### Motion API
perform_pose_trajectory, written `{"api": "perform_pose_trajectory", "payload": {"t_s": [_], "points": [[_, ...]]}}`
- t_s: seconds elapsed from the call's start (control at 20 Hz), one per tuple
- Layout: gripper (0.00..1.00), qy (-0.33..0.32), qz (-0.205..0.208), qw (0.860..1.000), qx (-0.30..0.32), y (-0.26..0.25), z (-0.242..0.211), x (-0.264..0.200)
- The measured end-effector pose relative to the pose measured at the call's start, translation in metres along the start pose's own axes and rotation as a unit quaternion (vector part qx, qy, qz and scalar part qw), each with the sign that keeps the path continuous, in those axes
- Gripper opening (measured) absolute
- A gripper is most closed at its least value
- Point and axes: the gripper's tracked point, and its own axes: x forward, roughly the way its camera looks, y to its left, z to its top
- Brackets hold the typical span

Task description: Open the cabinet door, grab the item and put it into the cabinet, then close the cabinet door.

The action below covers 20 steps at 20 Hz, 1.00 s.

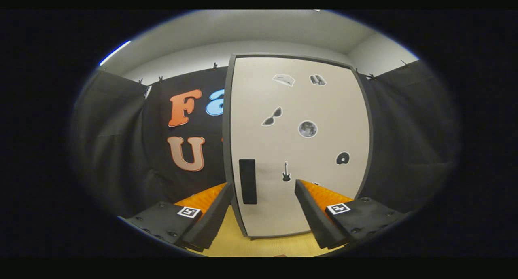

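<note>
A tall cabinet point(299, 145) with a white door in a dark frame stands straight ahead on the yellow tabletop point(267, 246). The door is closed and carries several small stickers. A dark upright handle point(247, 181) sits near the door's lower left edge. My gripper point(264, 186) is open, its fingers spread wide with nothing between them. The handle lies just beyond the left fingertip point(226, 190), and the door's lower middle shows through the gap between the fingers.
Black cloth walls point(133, 149) hang on both sides of and behind the cabinet. A white room wall and ceiling show above it. A strip of tabletop lies between the fingers and the cabinet's base.
</note>
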Motion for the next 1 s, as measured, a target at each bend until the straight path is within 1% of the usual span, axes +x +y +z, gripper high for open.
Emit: {"api": "perform_pose_trajectory", "payload": {"t_s": [0.2,0.35,0.45,0.5,0.6,0.65,0.7,0.85,0.9,0.95,1.0], "points": [[0.98,0.021,0.011,1.0,0.007,0.015,-0.015,0.039],[0.98,0.034,0.008,0.999,0.003,0.018,-0.024,0.064],[0.92,0.038,-0.002,0.999,-0.005,0.015,-0.028,0.079],[0.83,0.042,-0.006,0.999,-0.007,0.014,-0.031,0.085],[0.74,0.053,0.001,0.999,0.001,0.017,-0.038,0.093],[0.74,0.055,0.002,0.998,0.007,0.017,-0.041,0.096],[0.6,0.057,0.001,0.998,0.012,0.017,-0.043,0.098],[0.42,0.063,0.0,0.998,0.021,0.018,-0.047,0.099],[0.39,0.065,-0.001,0.998,0.014,0.018,-0.048,0.1],[0.39,0.071,-0.002,0.997,0.002,0.015,-0.05,0.101],[0.35,0.073,-0.004,0.997,-0.008,0.015,-0.049,0.1]]}}
